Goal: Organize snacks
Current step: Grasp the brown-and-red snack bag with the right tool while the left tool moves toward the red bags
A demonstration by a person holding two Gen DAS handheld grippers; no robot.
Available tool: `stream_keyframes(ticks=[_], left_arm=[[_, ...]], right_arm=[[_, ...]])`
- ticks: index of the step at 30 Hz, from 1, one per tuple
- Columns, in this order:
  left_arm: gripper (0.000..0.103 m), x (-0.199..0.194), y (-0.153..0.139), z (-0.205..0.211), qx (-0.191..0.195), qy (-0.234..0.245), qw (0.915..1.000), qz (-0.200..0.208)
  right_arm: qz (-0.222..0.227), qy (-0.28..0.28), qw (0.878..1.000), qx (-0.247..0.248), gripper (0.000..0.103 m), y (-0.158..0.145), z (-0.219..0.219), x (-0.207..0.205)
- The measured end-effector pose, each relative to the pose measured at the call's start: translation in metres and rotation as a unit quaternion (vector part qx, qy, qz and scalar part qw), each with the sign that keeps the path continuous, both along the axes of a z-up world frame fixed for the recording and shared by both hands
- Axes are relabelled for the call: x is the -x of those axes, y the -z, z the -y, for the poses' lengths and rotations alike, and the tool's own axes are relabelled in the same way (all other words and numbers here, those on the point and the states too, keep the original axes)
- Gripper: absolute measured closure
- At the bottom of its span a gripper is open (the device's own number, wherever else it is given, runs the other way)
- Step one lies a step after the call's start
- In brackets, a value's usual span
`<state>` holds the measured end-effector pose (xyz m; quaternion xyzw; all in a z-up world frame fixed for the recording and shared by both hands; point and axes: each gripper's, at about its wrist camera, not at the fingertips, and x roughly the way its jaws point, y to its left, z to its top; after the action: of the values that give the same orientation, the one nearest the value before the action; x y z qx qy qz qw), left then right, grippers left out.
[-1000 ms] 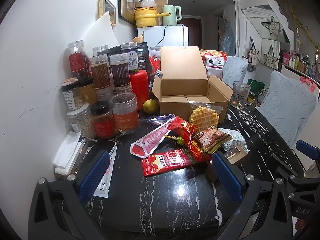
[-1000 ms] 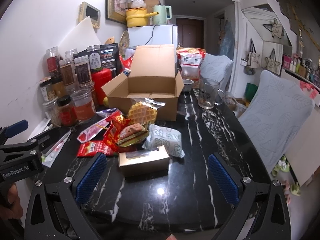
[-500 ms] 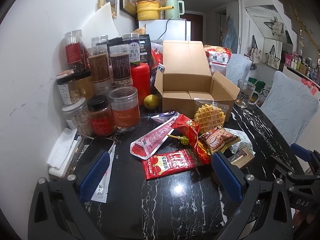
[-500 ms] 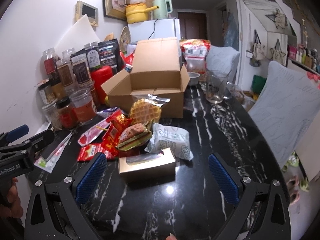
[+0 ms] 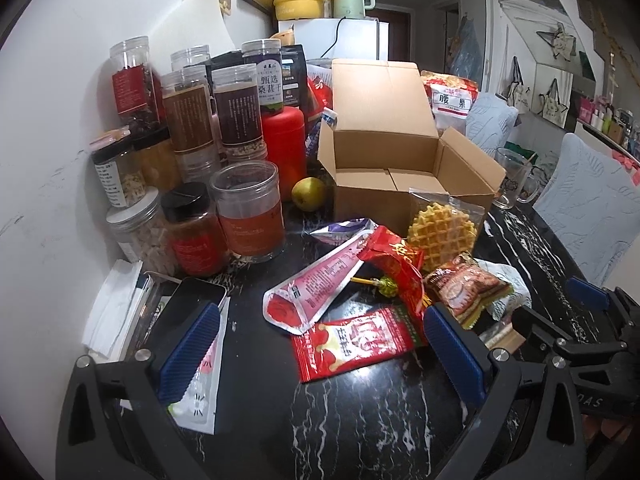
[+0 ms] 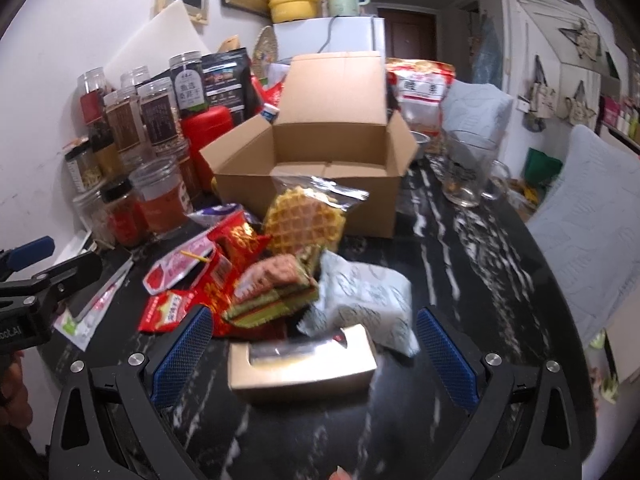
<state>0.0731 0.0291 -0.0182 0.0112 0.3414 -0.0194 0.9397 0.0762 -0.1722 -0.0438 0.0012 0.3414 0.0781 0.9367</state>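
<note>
From what I can see, nothing is packed yet: the cardboard box [image 6: 320, 160] stands with its lid up and its floor bare, and every snack lies in a loose heap on the black marble table [image 5: 360, 432] just in front of it. The bagged waffle [image 6: 304, 220] leans against the box front; the wrapped pastry [image 6: 272, 292], the white packet [image 6: 364, 300] and the red sachet [image 5: 352, 344] overlap one another below it, and the small windowed carton [image 6: 300, 364] lies nearest me. So I judge the whole sorting is left.

My right gripper [image 6: 312, 360] is low over the table, jaws wide, with the carton between them but not touching either pad. My left gripper [image 5: 320, 352] hangs level and wide too, holding nothing, with the red sachet lying between its pads.
</note>
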Motion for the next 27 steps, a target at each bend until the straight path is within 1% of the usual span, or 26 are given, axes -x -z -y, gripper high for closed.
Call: stream_keyframes(ticks=[3, 6, 13, 15, 17, 20, 21, 22, 27], left_arm=[[0.0, -0.011, 0.003, -0.004, -0.001, 0.001, 1.0, -0.007], [0.0, -0.02, 0.007, -0.01, 0.001, -0.003, 0.9999, -0.013], [0.0, -0.041, 0.015, -0.026, 0.01, -0.012, 0.9996, -0.024], [0.0, -0.048, 0.018, -0.031, 0.013, -0.017, 0.9994, -0.029], [0.0, -0.054, 0.02, -0.034, 0.019, -0.02, 0.9991, -0.033], [0.0, -0.063, 0.025, -0.039, 0.029, -0.019, 0.9985, -0.042], [0.0, -0.065, 0.027, -0.039, 0.031, -0.017, 0.9984, -0.045], [0.0, -0.067, 0.029, -0.04, 0.031, -0.016, 0.9983, -0.047], [0.0, -0.075, 0.039, -0.036, 0.031, -0.001, 0.9973, -0.066]], right_arm=[[-0.003, -0.016, 1.0, -0.004, 0.0, 0.003, -0.005, -0.012], [-0.017, -0.033, 0.999, -0.001, 0.0, 0.01, -0.013, -0.028], [-0.042, -0.052, 0.997, 0.038, 0.001, 0.027, -0.03, -0.059], [-0.051, -0.055, 0.996, 0.041, 0.005, 0.031, -0.031, -0.068], [-0.064, -0.054, 0.995, 0.05, 0.015, 0.037, -0.033, -0.076], [-0.076, -0.064, 0.993, 0.067, 0.025, 0.045, -0.037, -0.08], [-0.085, -0.068, 0.992, 0.069, 0.03, 0.048, -0.039, -0.081], [-0.091, -0.071, 0.991, 0.07, 0.032, 0.049, -0.04, -0.081], [-0.098, -0.085, 0.989, 0.071, 0.033, 0.052, -0.042, -0.078]])
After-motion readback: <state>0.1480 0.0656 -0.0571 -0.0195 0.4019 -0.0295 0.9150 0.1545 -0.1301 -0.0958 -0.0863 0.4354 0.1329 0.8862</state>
